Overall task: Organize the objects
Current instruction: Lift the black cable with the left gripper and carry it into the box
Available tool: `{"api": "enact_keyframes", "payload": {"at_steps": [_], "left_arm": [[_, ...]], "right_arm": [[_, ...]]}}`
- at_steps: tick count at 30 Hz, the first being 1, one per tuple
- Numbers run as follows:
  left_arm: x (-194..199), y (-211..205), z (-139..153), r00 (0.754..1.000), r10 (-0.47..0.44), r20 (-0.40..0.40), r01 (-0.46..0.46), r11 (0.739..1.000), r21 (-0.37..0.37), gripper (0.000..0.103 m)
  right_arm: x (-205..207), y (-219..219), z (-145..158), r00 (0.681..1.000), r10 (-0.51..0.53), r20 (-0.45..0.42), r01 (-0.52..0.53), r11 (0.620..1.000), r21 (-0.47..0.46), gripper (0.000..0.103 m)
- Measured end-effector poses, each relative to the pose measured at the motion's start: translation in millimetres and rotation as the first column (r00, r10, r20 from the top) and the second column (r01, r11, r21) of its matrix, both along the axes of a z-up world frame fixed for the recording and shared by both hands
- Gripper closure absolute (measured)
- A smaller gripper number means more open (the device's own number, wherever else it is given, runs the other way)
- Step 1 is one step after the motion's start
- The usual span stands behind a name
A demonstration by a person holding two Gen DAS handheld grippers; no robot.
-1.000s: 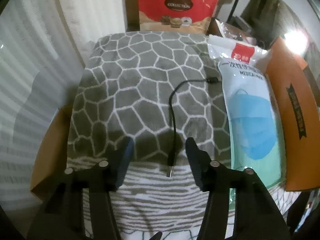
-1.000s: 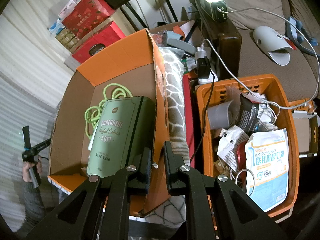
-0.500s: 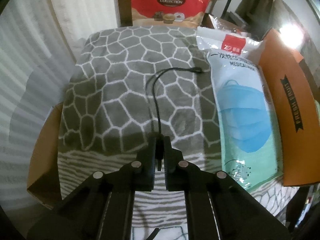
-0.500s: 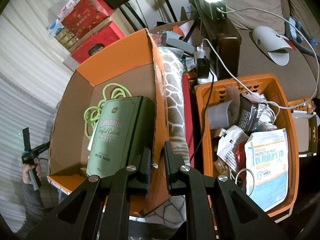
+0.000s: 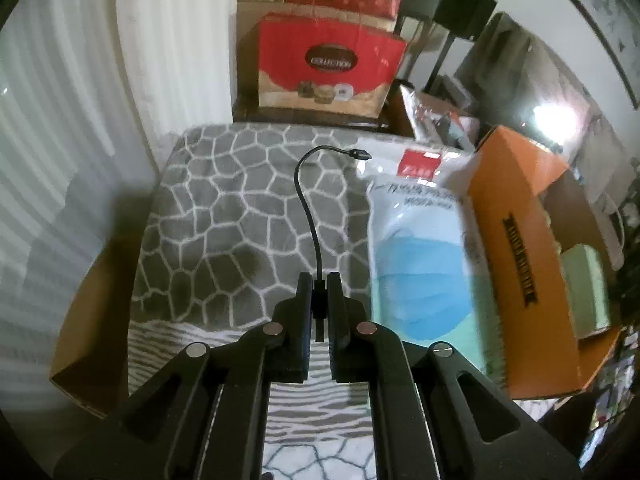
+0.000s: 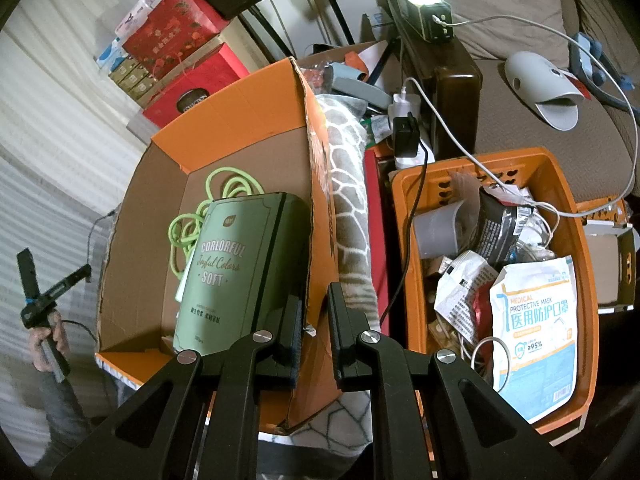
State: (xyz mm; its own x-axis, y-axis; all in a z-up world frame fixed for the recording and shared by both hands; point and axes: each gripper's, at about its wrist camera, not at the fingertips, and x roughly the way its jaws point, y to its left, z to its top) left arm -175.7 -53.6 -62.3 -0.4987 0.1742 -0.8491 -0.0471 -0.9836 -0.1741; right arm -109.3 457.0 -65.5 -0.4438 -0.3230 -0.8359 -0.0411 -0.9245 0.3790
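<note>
Cable rose straight ahead of the left hand-held gripper, whose jaws were pinched on its near plug; its long axis ran away over the patterned blanket, the far plug curling toward the mask pack. Rightward stood the orange box, wall clamped in the right hand-held gripper, so the left hand was nearer the cable.

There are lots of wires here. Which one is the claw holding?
The short black cable, pinched at one plug by the left gripper. The green cord lies coiled in the cardboard box, and the white cable trails over the orange basket.
</note>
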Motion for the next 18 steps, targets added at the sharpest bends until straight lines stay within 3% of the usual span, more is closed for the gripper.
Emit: {"api": "enact_keyframes", "payload": {"at_steps": [18], "left_arm": [[12.0, 52.1, 60.2, 0.99, -0.085, -0.114, 0.089, 0.996, 0.031, 0.097]], "right_arm": [[-0.8, -0.7, 0.9, 1.0, -0.003, -0.001, 0.003, 1.0, -0.004, 0.092]]}}
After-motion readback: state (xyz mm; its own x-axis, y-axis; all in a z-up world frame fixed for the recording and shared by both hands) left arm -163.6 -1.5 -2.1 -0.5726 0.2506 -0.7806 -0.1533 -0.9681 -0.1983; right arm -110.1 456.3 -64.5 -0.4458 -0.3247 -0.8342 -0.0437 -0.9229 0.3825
